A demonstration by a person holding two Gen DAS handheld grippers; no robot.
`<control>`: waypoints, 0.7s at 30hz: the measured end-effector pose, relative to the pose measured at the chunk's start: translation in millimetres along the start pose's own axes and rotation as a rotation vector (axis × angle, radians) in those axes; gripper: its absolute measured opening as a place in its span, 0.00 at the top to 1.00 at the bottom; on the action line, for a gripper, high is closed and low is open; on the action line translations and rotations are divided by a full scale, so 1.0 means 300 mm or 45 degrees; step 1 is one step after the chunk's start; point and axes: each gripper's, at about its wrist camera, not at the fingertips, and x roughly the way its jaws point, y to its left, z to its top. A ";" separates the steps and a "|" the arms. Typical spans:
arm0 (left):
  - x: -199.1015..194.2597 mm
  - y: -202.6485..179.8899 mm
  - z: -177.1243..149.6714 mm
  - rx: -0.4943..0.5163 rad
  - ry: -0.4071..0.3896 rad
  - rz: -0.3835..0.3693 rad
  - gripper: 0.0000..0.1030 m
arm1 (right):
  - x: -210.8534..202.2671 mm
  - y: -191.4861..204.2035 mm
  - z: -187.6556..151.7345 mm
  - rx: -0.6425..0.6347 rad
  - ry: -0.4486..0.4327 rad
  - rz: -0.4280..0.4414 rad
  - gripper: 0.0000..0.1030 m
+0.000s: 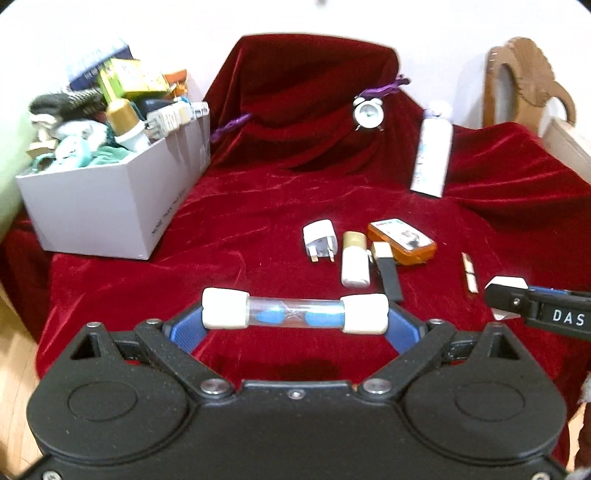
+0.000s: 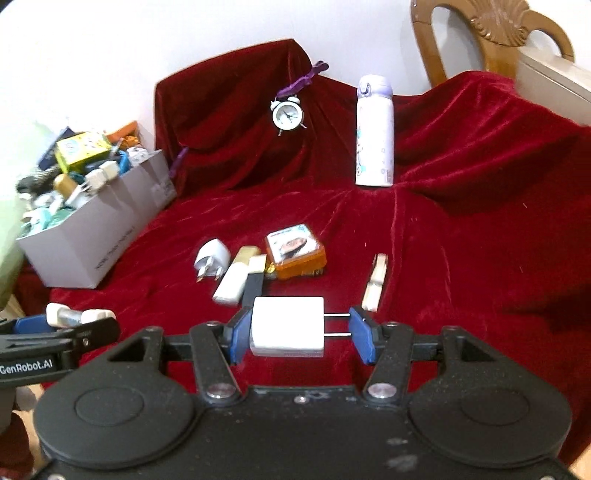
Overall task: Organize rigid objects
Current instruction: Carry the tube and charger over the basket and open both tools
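My left gripper (image 1: 295, 318) is shut end to end on a sand timer (image 1: 291, 313), a clear tube with blue sand and white caps, held just above the red cloth. My right gripper (image 2: 300, 329) is shut on a white charger cube (image 2: 286, 326): one blue pad presses its body, the other the tips of its two prongs. Each gripper shows in the other's view, the right gripper (image 1: 506, 300) at the right edge and the left gripper (image 2: 79, 318) at the left. A grey box (image 1: 110, 206) crammed with mixed items stands at the far left.
On the cloth ahead lie a white plug adapter (image 1: 320, 240), a gold-capped white bottle (image 1: 354, 264), a black stick (image 1: 389, 275), an orange tin (image 1: 402, 240) and a clothespin (image 1: 469, 273). Further back stand an alarm clock (image 1: 367, 112) and a white flask (image 1: 432, 155). A wooden chair (image 2: 491, 33) is behind.
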 end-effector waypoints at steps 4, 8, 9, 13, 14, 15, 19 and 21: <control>-0.082 -0.015 -0.092 -0.018 0.015 -0.036 0.09 | -0.087 0.001 -0.107 0.001 -0.008 0.004 0.46; -0.125 -0.034 -0.174 -0.005 0.059 -0.049 0.09 | -0.145 0.016 -0.208 -0.036 0.024 0.015 0.46; -0.133 -0.038 -0.191 0.001 0.072 -0.048 0.09 | -0.160 0.017 -0.230 -0.040 0.037 0.024 0.46; -0.163 -0.049 -0.244 0.000 0.118 -0.049 0.09 | -0.202 0.034 -0.290 -0.086 0.082 0.044 0.46; -0.170 -0.049 -0.257 -0.002 0.128 -0.054 0.09 | -0.211 0.038 -0.300 -0.096 0.094 0.051 0.46; -0.175 -0.050 -0.267 -0.003 0.139 -0.062 0.09 | -0.223 0.044 -0.314 -0.108 0.107 0.061 0.46; -0.184 -0.061 -0.303 0.015 0.181 -0.084 0.09 | -0.260 0.073 -0.359 -0.176 0.133 0.058 0.46; -0.184 -0.060 -0.313 0.015 0.191 -0.070 0.09 | -0.265 0.079 -0.376 -0.181 0.161 0.071 0.46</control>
